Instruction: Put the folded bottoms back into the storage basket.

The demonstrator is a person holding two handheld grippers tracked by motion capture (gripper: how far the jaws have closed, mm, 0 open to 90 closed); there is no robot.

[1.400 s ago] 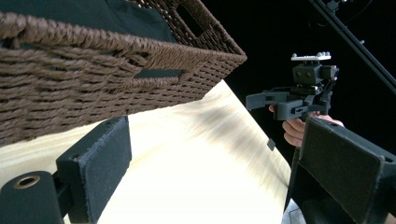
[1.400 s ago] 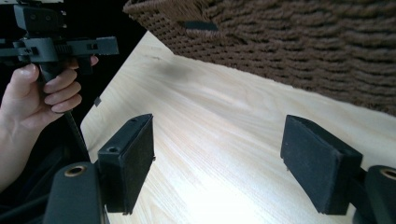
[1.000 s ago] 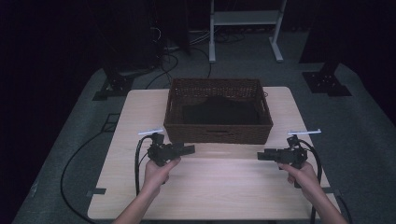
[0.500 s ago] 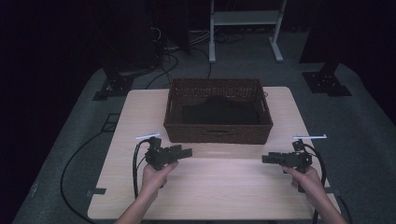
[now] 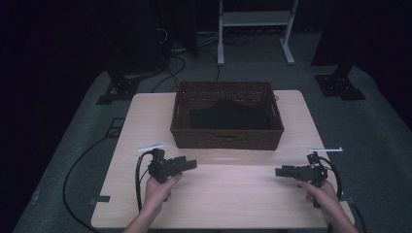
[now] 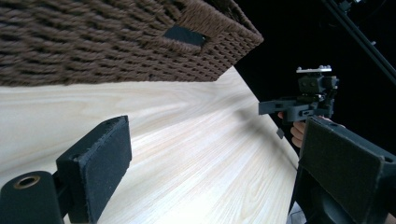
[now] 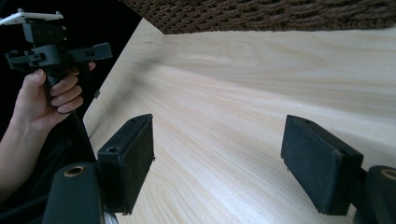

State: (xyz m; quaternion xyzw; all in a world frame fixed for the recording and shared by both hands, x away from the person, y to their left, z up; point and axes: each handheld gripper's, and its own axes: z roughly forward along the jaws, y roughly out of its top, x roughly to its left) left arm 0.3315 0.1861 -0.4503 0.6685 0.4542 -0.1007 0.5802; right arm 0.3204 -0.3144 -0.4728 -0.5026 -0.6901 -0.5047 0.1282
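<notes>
A brown wicker basket (image 5: 226, 139) stands on the far half of the light wooden table (image 5: 233, 199), with a dark cloth (image 5: 229, 116) lying inside it. My left gripper (image 5: 193, 164) is held over the table in front of the basket's left corner and points right. My right gripper (image 5: 278, 171) is held at the right and points left towards it. In the left gripper view the left gripper (image 6: 215, 163) stands open with nothing between its pads. In the right gripper view the right gripper (image 7: 224, 163) is likewise open and empty. Each gripper view shows the other gripper (image 6: 301, 105) (image 7: 56, 51) across bare wood.
The basket's woven wall (image 6: 116, 37) (image 7: 280, 14) rises just beyond both grippers. Bare tabletop lies between the two grippers. Black cables (image 5: 77, 170) trail on the grey floor at the left. A white stand (image 5: 252, 19) and black tripod feet (image 5: 340, 85) stand behind the table.
Both grippers have drawn back from the basket towards the table's near edge. The right one has also drifted outward to the right. Both stay open.
</notes>
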